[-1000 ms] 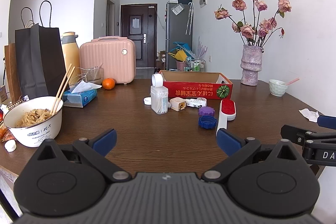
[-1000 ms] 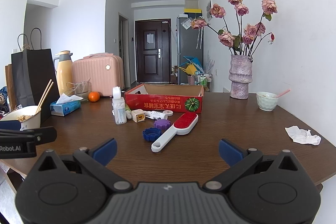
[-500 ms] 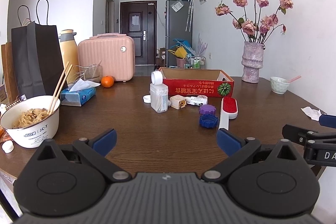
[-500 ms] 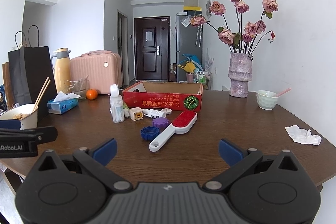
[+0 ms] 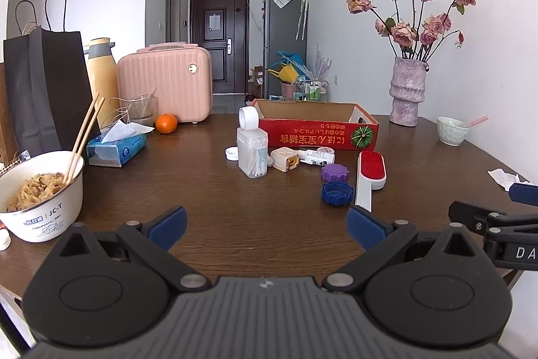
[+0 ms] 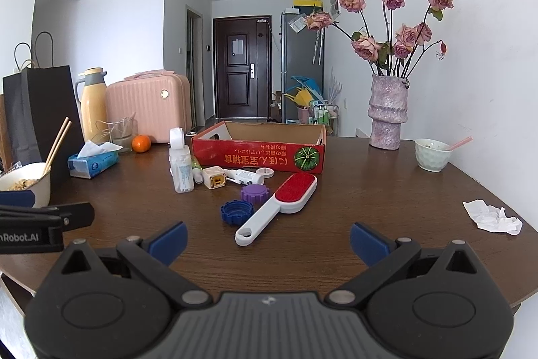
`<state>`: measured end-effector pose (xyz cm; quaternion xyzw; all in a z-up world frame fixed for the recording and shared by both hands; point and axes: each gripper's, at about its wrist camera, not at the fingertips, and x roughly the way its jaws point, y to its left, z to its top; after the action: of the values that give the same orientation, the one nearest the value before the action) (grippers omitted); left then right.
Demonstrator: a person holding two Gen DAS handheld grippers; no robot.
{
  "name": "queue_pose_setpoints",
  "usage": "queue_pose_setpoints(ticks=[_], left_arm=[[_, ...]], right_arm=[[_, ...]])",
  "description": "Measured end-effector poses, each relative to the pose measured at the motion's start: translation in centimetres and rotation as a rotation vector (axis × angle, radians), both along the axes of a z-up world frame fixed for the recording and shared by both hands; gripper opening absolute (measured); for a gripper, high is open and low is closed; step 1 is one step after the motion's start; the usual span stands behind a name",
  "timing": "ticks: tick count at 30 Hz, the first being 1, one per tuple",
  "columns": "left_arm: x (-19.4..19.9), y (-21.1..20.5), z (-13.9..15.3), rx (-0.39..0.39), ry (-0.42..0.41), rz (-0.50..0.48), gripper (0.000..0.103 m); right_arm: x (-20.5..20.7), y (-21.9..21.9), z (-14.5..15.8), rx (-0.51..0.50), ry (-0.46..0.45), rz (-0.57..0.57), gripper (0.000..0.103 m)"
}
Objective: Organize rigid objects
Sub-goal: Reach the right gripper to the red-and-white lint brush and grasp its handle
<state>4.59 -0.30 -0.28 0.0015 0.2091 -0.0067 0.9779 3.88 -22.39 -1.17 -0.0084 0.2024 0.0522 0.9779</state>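
Note:
A red cardboard box (image 5: 316, 132) (image 6: 259, 153) stands open at the table's middle. In front of it lie a clear swab jar with its white lid flipped up (image 5: 252, 153) (image 6: 181, 169), a cream charger (image 5: 285, 158) (image 6: 215, 179), a white tube (image 5: 314, 156) (image 6: 243, 177), a purple cap (image 5: 333, 172) (image 6: 255, 192), a blue cap (image 5: 337, 192) (image 6: 236, 212) and a white lint brush with a red pad (image 5: 369, 175) (image 6: 279, 202). My left gripper (image 5: 267, 226) and right gripper (image 6: 267, 239) hover open near the table's front edge, both empty.
At the left are a noodle bowl with chopsticks (image 5: 40, 194), a tissue pack (image 5: 116, 147), an orange (image 5: 166, 123), a pink case (image 5: 164, 83), a flask and a black bag. A flower vase (image 6: 386, 113), a small bowl (image 6: 432, 153) and crumpled paper (image 6: 491, 217) sit at the right.
Both grippers have edged slightly forward and the views have shifted a little. Nothing on the table has moved and both grippers stay open.

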Motion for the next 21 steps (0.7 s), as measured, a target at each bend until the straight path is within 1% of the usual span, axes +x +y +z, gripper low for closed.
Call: queue_pose_setpoints(ticks=[21], left_arm=[[6.1,0.0,-0.8,-0.003,0.075,0.0,0.103]], right_arm=[[6.0,0.6,-1.0,-0.013,0.078,0.003,0.103]])
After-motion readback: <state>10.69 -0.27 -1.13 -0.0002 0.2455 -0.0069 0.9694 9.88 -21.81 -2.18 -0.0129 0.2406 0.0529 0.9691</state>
